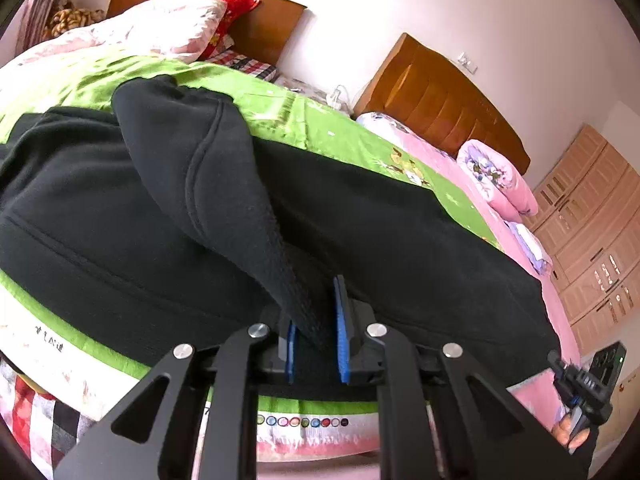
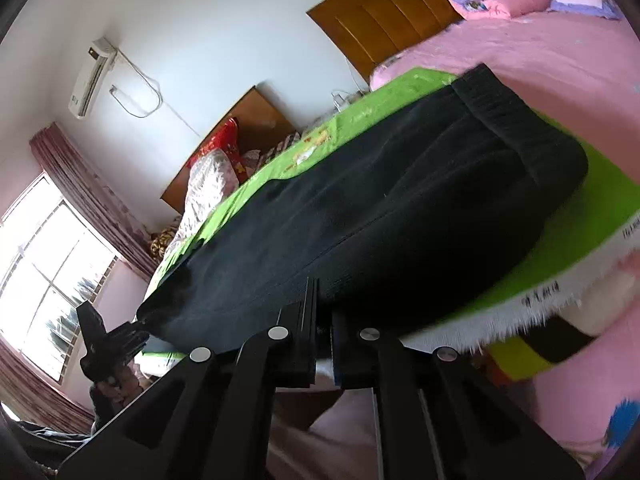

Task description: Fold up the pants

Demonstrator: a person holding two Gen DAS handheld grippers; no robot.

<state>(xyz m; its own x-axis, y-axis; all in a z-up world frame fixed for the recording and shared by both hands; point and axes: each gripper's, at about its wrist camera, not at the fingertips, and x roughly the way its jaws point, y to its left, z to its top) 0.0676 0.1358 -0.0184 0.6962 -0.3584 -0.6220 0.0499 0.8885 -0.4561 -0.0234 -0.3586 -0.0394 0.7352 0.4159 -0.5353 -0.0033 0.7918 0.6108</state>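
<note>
Black pants [image 1: 400, 220] lie spread across a green sheet [image 1: 280, 116] on the bed. One leg end [image 1: 208, 168] is lifted and folded toward me, and my left gripper [image 1: 316, 320] is shut on it, blue pads [image 1: 342, 320] pressing the cloth. In the right wrist view the pants [image 2: 380, 208] stretch away, ribbed waistband [image 2: 500, 108] at the far right. My right gripper [image 2: 324, 316] is shut at the pants' near edge; whether cloth is pinched is hidden. The left gripper [image 2: 140, 330] shows at the pants' left end.
A pink bedspread [image 2: 540, 52] with a rolled pink quilt [image 1: 496, 184] lies beyond the sheet. Two wooden headboards [image 1: 440, 96] stand against the wall. Pillows [image 1: 180, 24] sit at the far left, a wardrobe [image 1: 592, 216] at the right, a window [image 2: 48, 264] at the left.
</note>
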